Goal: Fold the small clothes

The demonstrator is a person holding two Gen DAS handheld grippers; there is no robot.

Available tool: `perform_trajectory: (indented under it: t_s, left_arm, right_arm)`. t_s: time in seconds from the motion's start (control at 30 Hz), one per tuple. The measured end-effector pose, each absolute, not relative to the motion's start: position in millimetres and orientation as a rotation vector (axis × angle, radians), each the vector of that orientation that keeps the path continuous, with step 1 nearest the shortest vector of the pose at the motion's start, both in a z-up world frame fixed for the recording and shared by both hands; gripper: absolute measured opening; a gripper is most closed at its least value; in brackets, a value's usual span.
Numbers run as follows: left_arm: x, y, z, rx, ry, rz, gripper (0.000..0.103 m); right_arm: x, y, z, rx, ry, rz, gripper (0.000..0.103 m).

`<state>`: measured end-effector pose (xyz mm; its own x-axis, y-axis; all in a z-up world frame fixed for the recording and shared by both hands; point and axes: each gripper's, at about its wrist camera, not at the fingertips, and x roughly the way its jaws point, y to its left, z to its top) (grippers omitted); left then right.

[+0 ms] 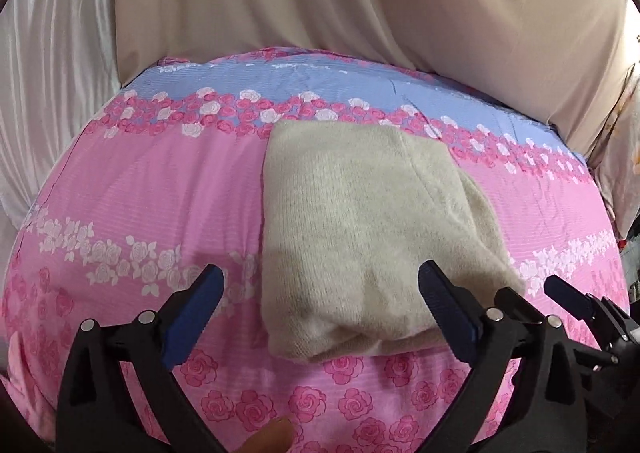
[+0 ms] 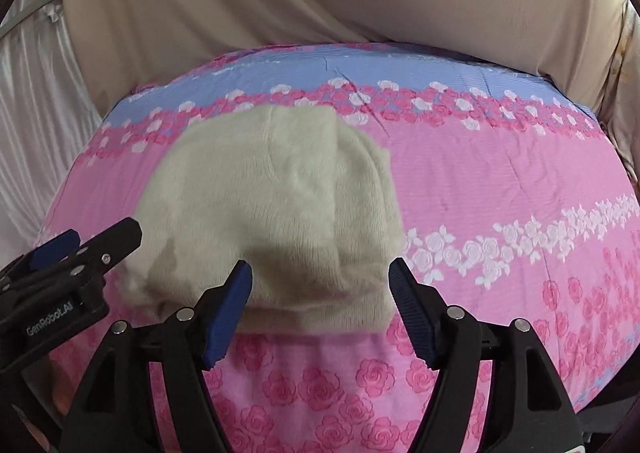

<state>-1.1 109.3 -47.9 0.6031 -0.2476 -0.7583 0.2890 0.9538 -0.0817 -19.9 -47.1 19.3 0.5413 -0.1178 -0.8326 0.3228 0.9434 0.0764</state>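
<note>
A cream knitted garment (image 1: 360, 237) lies folded into a thick rectangular bundle on the pink flowered bedsheet (image 1: 140, 193). It also shows in the right wrist view (image 2: 272, 213). My left gripper (image 1: 320, 289) is open and empty, its jaws standing at the bundle's near edge, one to the left of it and one over its right part. My right gripper (image 2: 320, 285) is open and empty, its jaws straddling the bundle's near right corner. The right gripper shows at the right edge of the left wrist view (image 1: 576, 301), and the left gripper at the left edge of the right wrist view (image 2: 80, 249).
The bedsheet (image 2: 500, 181) has a blue band with roses at its far side. Beige draped cloth (image 1: 360, 5) hangs behind the bed, with white satin curtain (image 1: 52, 93) at the left. A fingertip (image 1: 276, 437) shows at the bottom edge.
</note>
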Motion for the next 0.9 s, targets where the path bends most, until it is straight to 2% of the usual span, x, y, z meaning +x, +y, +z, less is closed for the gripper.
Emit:
perform_trajectory:
  t_s: [0.3,0.9]
  left_arm:
    - [-15.8,97.5,-53.7,0.123,0.849,-0.304,0.095]
    - [-34.1,99.1,-65.8,0.138,0.899,-0.275,0.095]
  right_arm:
    - [-35.4,-54.2,14.7,0.256,0.975,-0.311,0.072]
    - [-53.6,-52.2,11.2,0.259,0.997,-0.325,0.072]
